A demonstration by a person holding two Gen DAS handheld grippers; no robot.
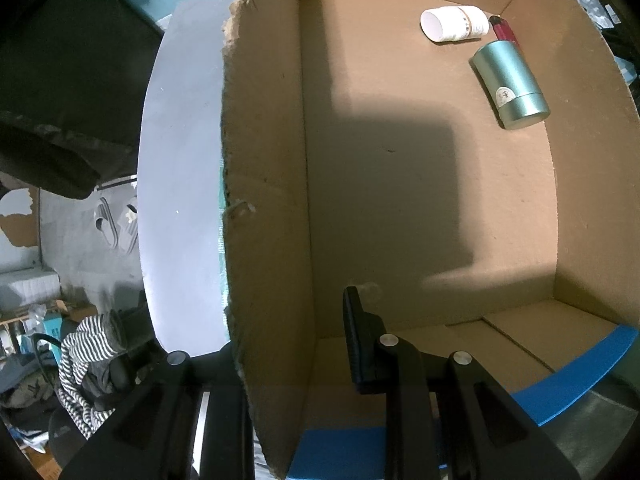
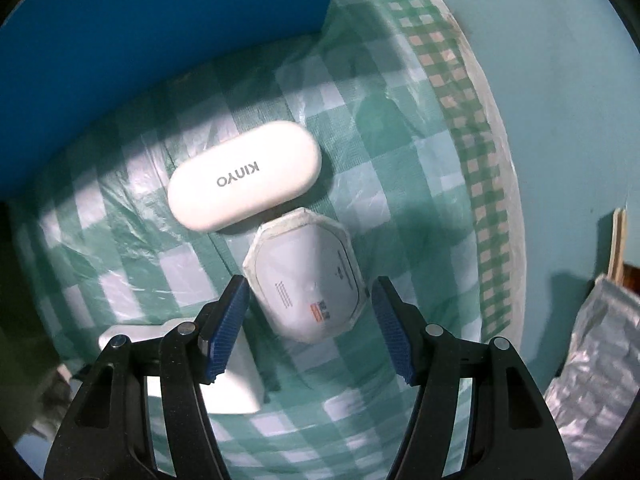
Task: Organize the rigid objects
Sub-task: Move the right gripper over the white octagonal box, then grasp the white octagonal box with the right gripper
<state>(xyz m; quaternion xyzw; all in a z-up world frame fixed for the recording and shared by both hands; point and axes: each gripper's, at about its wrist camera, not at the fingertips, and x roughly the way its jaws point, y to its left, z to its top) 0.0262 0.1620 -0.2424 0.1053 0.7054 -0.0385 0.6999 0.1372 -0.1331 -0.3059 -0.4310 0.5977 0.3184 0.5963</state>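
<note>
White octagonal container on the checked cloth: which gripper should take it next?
Right. The right gripper hangs open with the white octagonal container between its blue pads, not yet touching. The left gripper is shut on the cardboard box wall.

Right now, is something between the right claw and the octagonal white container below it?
Nothing visible is. The right claw is open, with the octagonal container between its fingers. The white KINYO case lies just beyond, outside the gap.
</note>
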